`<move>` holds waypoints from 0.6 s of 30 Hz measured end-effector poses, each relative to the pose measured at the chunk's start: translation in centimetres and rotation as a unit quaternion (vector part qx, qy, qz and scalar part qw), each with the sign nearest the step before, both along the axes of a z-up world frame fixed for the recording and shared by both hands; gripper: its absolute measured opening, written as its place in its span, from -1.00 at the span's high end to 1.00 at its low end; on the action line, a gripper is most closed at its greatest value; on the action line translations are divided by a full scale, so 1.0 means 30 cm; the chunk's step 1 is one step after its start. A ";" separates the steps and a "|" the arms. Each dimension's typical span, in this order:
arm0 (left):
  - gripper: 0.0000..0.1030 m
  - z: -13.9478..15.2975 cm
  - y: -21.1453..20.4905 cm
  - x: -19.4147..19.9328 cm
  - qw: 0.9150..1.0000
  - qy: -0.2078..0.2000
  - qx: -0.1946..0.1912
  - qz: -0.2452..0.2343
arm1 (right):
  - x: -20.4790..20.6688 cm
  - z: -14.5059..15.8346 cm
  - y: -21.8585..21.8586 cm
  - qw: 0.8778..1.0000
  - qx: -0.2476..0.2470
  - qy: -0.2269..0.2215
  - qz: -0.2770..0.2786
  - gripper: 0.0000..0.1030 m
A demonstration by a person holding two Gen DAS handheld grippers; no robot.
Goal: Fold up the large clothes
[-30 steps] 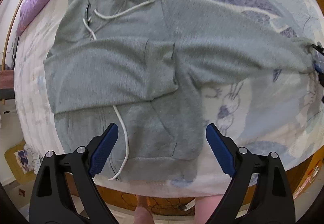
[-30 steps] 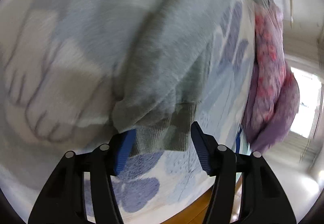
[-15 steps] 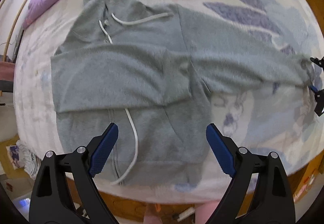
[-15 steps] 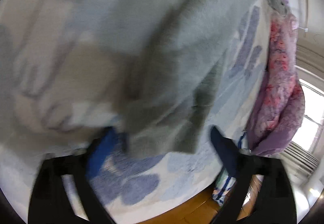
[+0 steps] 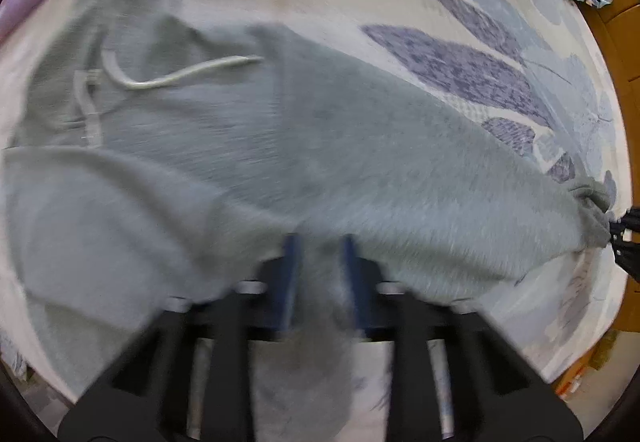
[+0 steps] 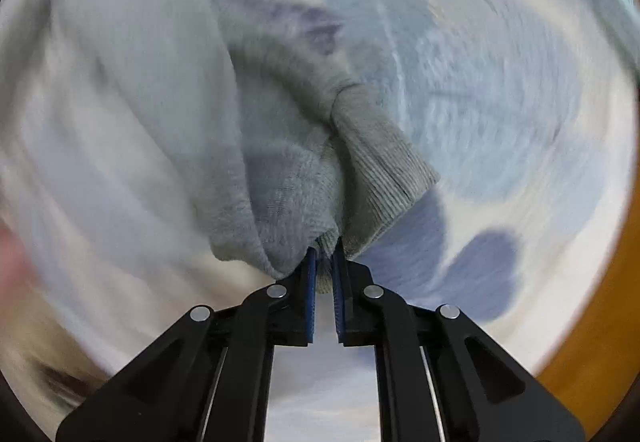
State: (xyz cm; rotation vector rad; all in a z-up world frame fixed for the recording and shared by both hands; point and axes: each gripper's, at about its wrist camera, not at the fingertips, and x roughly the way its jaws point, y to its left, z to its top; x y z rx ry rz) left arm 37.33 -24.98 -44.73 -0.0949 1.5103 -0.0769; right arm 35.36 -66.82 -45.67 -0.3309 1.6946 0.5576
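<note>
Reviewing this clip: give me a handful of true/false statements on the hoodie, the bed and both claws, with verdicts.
1. The right claw pinches the sleeve cuff. True.
2. The left claw is wide open above bare sheet. False: it has closed around grey hoodie fabric.
3. A white drawstring lies on the hoodie's chest. True.
4. The bedsheet is plain white. False: it has a blue-purple leaf print.
5. The hoodie is red. False: it is grey.
</note>
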 end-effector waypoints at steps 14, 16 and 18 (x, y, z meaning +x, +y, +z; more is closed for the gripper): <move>0.97 -0.155 -0.107 0.081 0.992 0.061 0.084 -0.070 | 0.160 0.045 -0.507 0.785 0.209 0.204 -0.546 0.41; 0.97 -0.155 -0.127 0.081 0.992 0.058 0.088 -0.074 | 0.148 -0.041 -0.570 0.804 0.073 0.199 -0.556 -0.19; 0.97 -0.155 -0.136 0.079 0.992 0.057 0.085 -0.076 | 0.138 -0.050 -0.547 0.816 0.104 0.185 -0.537 -0.24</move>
